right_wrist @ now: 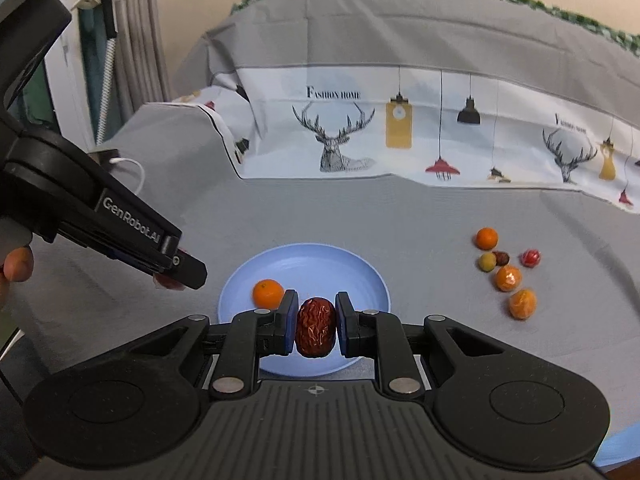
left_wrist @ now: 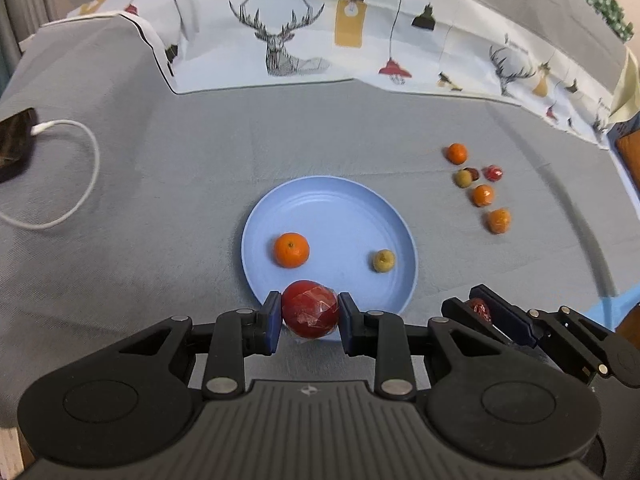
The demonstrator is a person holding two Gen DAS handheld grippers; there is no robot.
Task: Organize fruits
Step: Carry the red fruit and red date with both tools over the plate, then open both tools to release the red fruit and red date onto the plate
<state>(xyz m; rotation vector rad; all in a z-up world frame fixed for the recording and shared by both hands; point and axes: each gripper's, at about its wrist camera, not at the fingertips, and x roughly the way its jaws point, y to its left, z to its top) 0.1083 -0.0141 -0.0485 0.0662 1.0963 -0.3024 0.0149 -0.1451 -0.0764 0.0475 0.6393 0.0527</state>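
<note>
A light blue plate (left_wrist: pixel 340 208) lies on the grey cloth and holds a tangerine (left_wrist: pixel 291 249) and a small yellow-green fruit (left_wrist: pixel 383 261). My left gripper (left_wrist: pixel 309 316) is shut on a red fruit wrapped in clear film (left_wrist: pixel 310 314), held at the plate's near rim. My right gripper (right_wrist: pixel 316 327) is shut on a wrinkled red date (right_wrist: pixel 315 327) above the plate's near part (right_wrist: pixel 360 276); the tangerine (right_wrist: pixel 267 293) shows to its left. In the left wrist view the right gripper (left_wrist: pixel 482 309) is at the lower right. In the right wrist view the left gripper (right_wrist: pixel 176 276) is at the left.
A cluster of loose fruits lies on the cloth right of the plate: tangerines (left_wrist: pixel 456 153) (left_wrist: pixel 482 195) (left_wrist: pixel 498 220), a green fruit (left_wrist: pixel 463 178), a dark date and a red wrapped fruit (left_wrist: pixel 493 173). A white cable (left_wrist: pixel 86 176) and dark device sit far left. A printed cloth (left_wrist: pixel 296 40) rises behind.
</note>
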